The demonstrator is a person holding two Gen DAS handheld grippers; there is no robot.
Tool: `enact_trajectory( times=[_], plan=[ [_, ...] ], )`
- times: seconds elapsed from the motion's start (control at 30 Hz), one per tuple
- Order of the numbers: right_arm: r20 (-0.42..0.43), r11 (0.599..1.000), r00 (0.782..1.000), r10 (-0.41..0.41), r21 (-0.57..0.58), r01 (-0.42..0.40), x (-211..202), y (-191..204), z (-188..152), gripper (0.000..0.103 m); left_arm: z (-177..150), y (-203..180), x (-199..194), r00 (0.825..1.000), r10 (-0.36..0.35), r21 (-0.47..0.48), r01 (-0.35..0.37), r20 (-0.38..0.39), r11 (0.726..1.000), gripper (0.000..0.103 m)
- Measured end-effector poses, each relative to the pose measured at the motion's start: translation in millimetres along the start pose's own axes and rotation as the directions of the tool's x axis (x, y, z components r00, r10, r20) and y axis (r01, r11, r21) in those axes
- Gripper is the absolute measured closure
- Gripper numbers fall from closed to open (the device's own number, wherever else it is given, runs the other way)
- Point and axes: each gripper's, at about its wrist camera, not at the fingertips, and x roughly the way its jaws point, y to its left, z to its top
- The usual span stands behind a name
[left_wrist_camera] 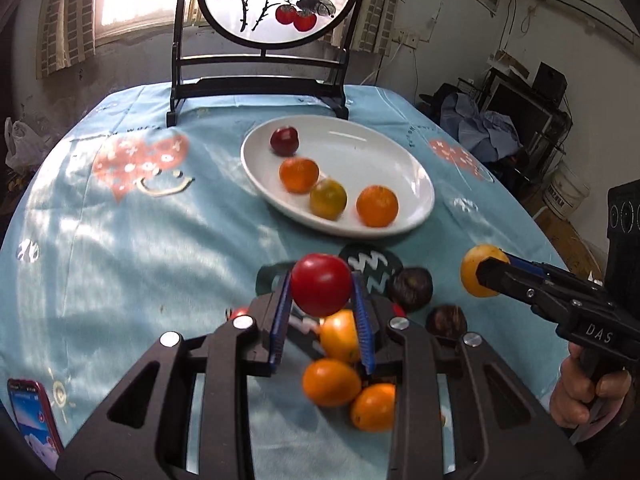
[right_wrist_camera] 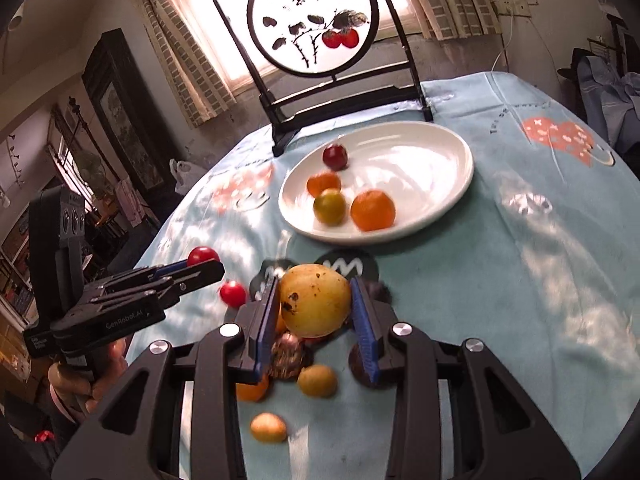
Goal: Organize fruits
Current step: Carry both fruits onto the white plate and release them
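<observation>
I have a fruit in each tool, both lifted off the table and short of the dish. My left gripper (left_wrist_camera: 322, 292) is clamped on a round, glossy red fruit (left_wrist_camera: 321, 290), its blue-padded fingers (left_wrist_camera: 280, 320) pressing either side. My right gripper (right_wrist_camera: 316, 308) is closed around a larger yellow fruit with brown speckles (right_wrist_camera: 314, 306), which fills the gap between its pads.

The oval white ceramic plate (left_wrist_camera: 416, 184) sits ahead of both tools on the light blue tablecloth with pink hearts (left_wrist_camera: 120, 220). It already holds a dark red fruit (left_wrist_camera: 284, 141), two orange citrus fruits (left_wrist_camera: 299, 175) and a greenish-orange one (left_wrist_camera: 328, 199), ranged along its near-left side; the far and right parts of the dish are bare.

Below my left fingers a loose cluster is not yet sorted: several orange fruits (left_wrist_camera: 331, 382) and two dark brown round ones (left_wrist_camera: 412, 288), beside a black coaster with a white zigzag (left_wrist_camera: 374, 266). A small red fruit (right_wrist_camera: 233, 294) lies near the left tool.

I judge this to be the carry step. Next I need to bring each fruit forward over the plate's open area, lower it close to the surface, and part the fingers gently, since round fruit could roll off the shallow rim or knock its neighbours.
</observation>
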Motion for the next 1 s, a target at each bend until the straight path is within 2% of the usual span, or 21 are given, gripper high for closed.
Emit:
enact_trajectory(
  times=[0.13,0.27,0.43,0.6,0.67,0.7,0.73,0.77,0.83,0.9,1.0],
  plan=[
    [0.072,0.997,0.995,-0.063,0.039,0.061,26.9,-23.3,40.8,0.067,39.3,-13.1,29.1,0.998,0.060,0.019,-0.061,0.028,0.998,0.073],
    [0.063,0.989,0.991,-0.119,0.098,0.113,63.1,-54.4,59.5,0.067,63.9,-15.4,64.1,0.997,0.083,0.012,-0.083,-0.002,0.997,0.073],
    [0.029,0.985,0.989,-0.147,0.099,0.144,87.3,-72.4,66.2,0.067,72.2,-9.5,97.6,0.992,0.111,0.001,-0.111,-0.055,0.994,0.073],
    [-0.004,0.984,0.987,-0.159,0.076,0.159,99.9,-73.0,68.1,0.064,70.6,-6.4,112.6,0.988,0.130,0.004,-0.130,-0.086,0.991,0.072],
    [-0.003,0.983,0.985,-0.170,0.071,0.170,99.6,-71.3,67.2,0.064,69.9,-6.4,110.0,0.987,0.143,0.005,-0.143,-0.070,0.990,0.051],
    [0.002,0.983,0.986,-0.169,0.066,0.169,97.0,-69.5,67.0,0.064,70.3,-7.0,104.7,0.986,0.160,0.004,-0.160,-0.051,0.987,0.033],
    [0.013,0.984,0.985,-0.171,0.059,0.170,93.3,-67.5,66.7,0.063,70.6,-7.1,97.0,0.984,0.174,-0.001,-0.174,-0.030,0.985,0.025],
    [0.024,0.984,0.985,-0.172,0.050,0.171,89.0,-65.0,65.9,0.058,71.2,-7.7,88.2,0.985,0.173,-0.003,-0.173,-0.010,0.985,0.024],
    [0.048,0.983,0.982,-0.180,0.027,0.179,78.0,-58.6,62.9,0.057,71.1,-7.9,70.6,0.986,0.164,0.006,-0.164,0.009,0.986,0.013],
    [0.069,0.986,0.984,-0.167,0.013,0.166,66.0,-52.3,60.1,0.057,65.6,-5.1,51.8,0.983,0.179,0.002,-0.179,0.037,0.984,0.006],
    [0.075,0.995,0.992,-0.097,0.007,0.097,49.8,-41.5,51.9,0.057,47.6,4.6,29.1,0.974,0.214,0.003,-0.215,0.068,0.977,0.006]
  ],
)
